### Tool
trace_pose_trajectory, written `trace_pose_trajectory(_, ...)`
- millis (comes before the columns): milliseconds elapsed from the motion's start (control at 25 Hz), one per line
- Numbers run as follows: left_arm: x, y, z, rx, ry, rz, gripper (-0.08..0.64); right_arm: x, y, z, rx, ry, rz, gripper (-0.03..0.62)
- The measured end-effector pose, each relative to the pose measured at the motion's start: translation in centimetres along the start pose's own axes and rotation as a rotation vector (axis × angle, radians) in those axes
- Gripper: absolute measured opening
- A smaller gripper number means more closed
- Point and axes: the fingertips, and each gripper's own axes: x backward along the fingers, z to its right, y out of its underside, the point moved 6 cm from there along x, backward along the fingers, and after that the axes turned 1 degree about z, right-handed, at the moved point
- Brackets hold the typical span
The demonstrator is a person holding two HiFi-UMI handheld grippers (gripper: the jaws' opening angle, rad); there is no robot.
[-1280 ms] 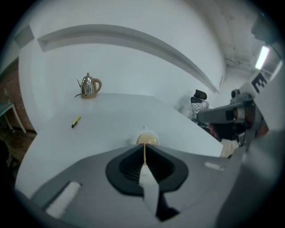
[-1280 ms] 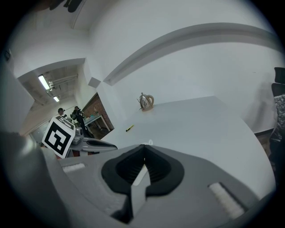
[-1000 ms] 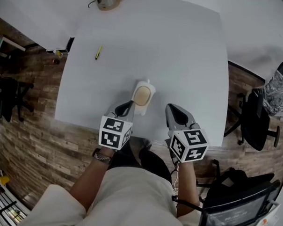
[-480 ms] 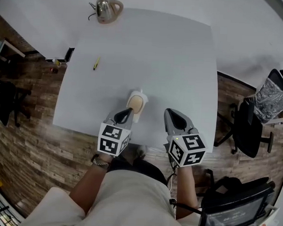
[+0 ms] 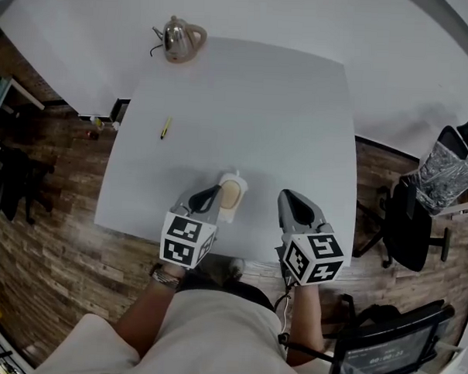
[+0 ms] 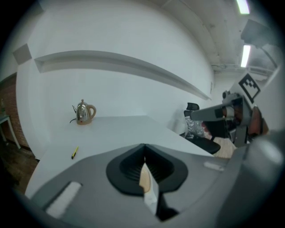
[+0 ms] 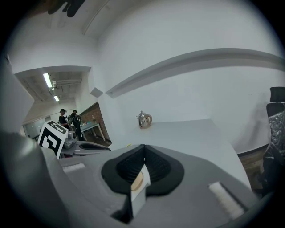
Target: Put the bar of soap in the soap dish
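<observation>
Two hand-held grippers hang over the near edge of the table point(image 5: 299, 108), each with one marker cube. The left hand-held gripper point(image 5: 210, 194) has its jaws pressed together with nothing gripped. The right hand-held gripper point(image 5: 287, 200) shows the same in its own view: jaws meeting at the tips and holding nothing.

One bar of soap point(image 5: 230, 194), tan and oval, lies in one white soap dish point(image 5: 226, 214). The dish stands on the table near its near edge, just right of the left gripper's tips and apart from the right gripper. Both gripper views catch the soap point(image 6: 144, 180) point(image 7: 137, 181) through the narrow gap below the closed jaws.

One metal kettle point(image 5: 178, 40) stands at the far left corner, and one yellow pen point(image 5: 166, 127) lies left of centre, well apart from the dish.

One table, white and plain, carries all of this. It stands on a wood-plank floor point(image 5: 54, 236) against a white wall. At least two black office chairs point(image 5: 415, 217) stand to the right. The right gripper view shows two people point(image 7: 69, 116) far off in a side room under strip lights. One watch point(image 5: 167, 258) sits on the person's left wrist.
</observation>
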Motion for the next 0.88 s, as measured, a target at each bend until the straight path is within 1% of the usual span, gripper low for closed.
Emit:
trace_pose_trajectory(160, 0.4, -1.2, -0.6, -0.02, 0.006, 0.021, 0.005, -0.3, -0.9, -0.3, -0.004, 0.01, 0.012, 0.002)
trace_pose_trajectory(360, 1.3, -2.0, -1.3, -0.035, 0.006, 0.045, 0.005, -0.7, -1.9, -1.7, 0.012, -0.002, 0.022, 0.002)
trace_pose_trajectory(560, 2.4, -2.6, -1.1, -0.109, 0.009, 0.059, 0.005, -0.4, -2.7, -3.0, 0.035, 0.007, 0.041, 0.002)
trace_pose_trajectory(720, 3.3, -3.3, -1.3, -0.109, 0.032, 0.086, 0.005, -0.5, -3.3, -3.9, 0.057, 0.02, 0.05, 0.002)
trace_pose_trajectory(880, 3.9, -4.5, -1.5, -0.127, 0.041, 0.119, 0.005, 0.0, -4.1, -4.4, 0.07, 0.029, 0.076, 0.002)
